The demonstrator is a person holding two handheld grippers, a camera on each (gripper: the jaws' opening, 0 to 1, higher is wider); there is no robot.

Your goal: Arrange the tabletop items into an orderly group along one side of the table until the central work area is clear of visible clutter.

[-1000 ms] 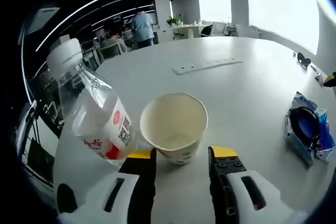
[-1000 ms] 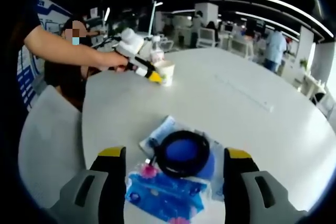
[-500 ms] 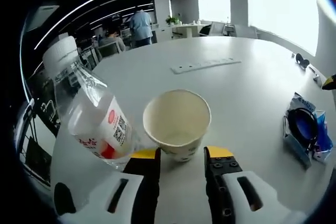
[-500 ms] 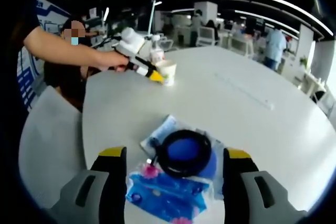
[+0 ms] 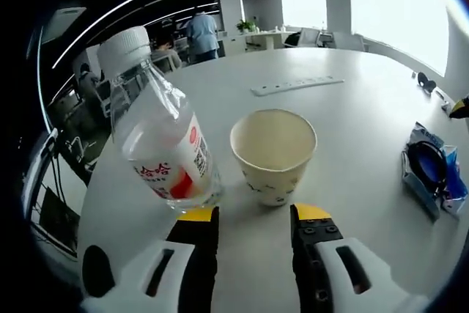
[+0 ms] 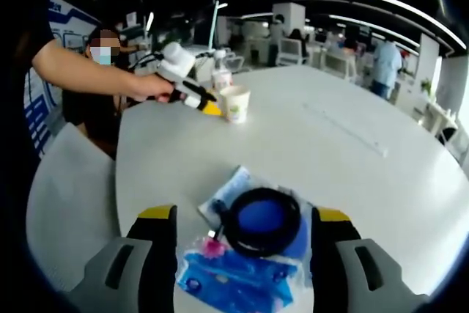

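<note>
**Cup ahead of left tool**

We are facing the paper cup (image 5: 273,153), standing upright beside the bottle (image 5: 163,137) near the tabletop (image 5: 352,108) edge. Our left tool (image 5: 245,218) is hovering released just short of it; our right tool (image 6: 245,229), also released, is straddling the blue packet (image 6: 253,251).

Beside the matt paper cup (image 5: 273,153) stands a clear glossy plastic bottle (image 5: 163,135) on the smooth, faintly shiny white bench (image 5: 352,122).

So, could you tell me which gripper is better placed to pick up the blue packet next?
The right gripper: its open fingers already straddle the blue packet. The left gripper sits by the paper cup and bottle, well away.
</note>
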